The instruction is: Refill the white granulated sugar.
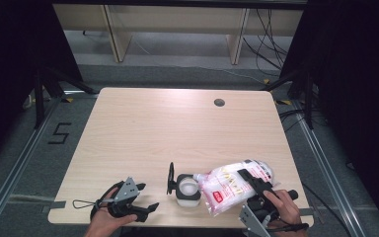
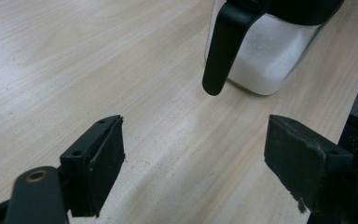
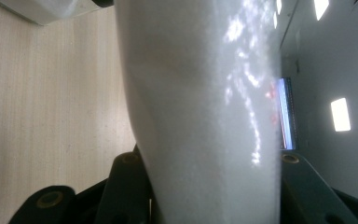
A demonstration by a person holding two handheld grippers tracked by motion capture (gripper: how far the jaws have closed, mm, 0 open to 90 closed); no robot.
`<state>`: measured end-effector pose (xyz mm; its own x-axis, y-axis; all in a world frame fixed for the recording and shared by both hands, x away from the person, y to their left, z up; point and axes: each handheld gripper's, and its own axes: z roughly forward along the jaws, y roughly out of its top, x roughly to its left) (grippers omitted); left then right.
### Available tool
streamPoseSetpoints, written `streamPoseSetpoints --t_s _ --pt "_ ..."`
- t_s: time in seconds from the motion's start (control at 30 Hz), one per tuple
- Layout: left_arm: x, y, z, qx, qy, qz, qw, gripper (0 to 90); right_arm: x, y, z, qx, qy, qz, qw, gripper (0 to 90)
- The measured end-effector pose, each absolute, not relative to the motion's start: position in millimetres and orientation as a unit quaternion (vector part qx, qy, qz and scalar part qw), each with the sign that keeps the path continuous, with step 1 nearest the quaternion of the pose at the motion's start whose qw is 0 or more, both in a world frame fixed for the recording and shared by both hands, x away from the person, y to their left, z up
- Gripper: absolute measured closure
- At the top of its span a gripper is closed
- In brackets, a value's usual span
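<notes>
Bottom right of high view: right tool (image 1: 249, 178) is clamped on a bag (image 1: 232, 185) of white grains, tilted w/ its open corner over the jar (image 1: 188, 191); the right gripper view has its jaws pressed into both sides of the bag (image 3: 205, 112). Bottom left: left tool (image 1: 148, 207) rests on the tabletop (image 1: 177, 128), jaws apart, nothing between them, just beside the jar. Jar (image 2: 265, 56) at lower centre, lid (image 1: 170, 178) flipped up, looks partly full, so I'd judge pouring underway, w/ topping up & closing left. Farther up: bare wood, a cable hole (image 1: 219, 102) at upper right. Nothing blocks the pour.
</notes>
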<state>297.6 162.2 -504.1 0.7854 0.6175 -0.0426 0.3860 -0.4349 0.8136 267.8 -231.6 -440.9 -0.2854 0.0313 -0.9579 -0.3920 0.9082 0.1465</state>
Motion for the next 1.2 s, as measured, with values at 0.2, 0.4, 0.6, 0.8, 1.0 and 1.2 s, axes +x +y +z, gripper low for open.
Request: streamPoseSetpoints --t_s 0.2,0.4,0.6,0.8,1.0,1.2 --pt "298.0 162.6 -503.9 0.838 0.297 0.132 0.439 19.4 268.6 -228.9 -442.7 -0.131 0.782 0.184 0.582 64.1" --pt "296.3 161.3 -504.3 0.830 0.311 0.128 0.445 19.5 267.1 -229.4 -447.2 -0.113 0.786 0.200 0.574 64.3" --pt "297.1 162.6 -503.4 0.834 0.306 0.131 0.440 19.5 267.4 -230.0 -447.7 -0.112 0.783 0.205 0.576 64.4" --pt "296.8 162.1 -503.8 0.832 0.308 0.129 0.443 19.5 267.6 -230.7 -444.1 -0.131 0.778 0.191 0.584 64.5" --pt "297.0 161.9 -503.7 0.831 0.310 0.128 0.444 19.5 269.0 -233.8 -446.9 -0.093 0.786 0.234 0.565 64.7" --pt "296.8 161.9 -503.8 0.830 0.308 0.129 0.446 19.5 271.5 -237.4 -445.6 -0.086 0.794 0.239 0.552 64.9"
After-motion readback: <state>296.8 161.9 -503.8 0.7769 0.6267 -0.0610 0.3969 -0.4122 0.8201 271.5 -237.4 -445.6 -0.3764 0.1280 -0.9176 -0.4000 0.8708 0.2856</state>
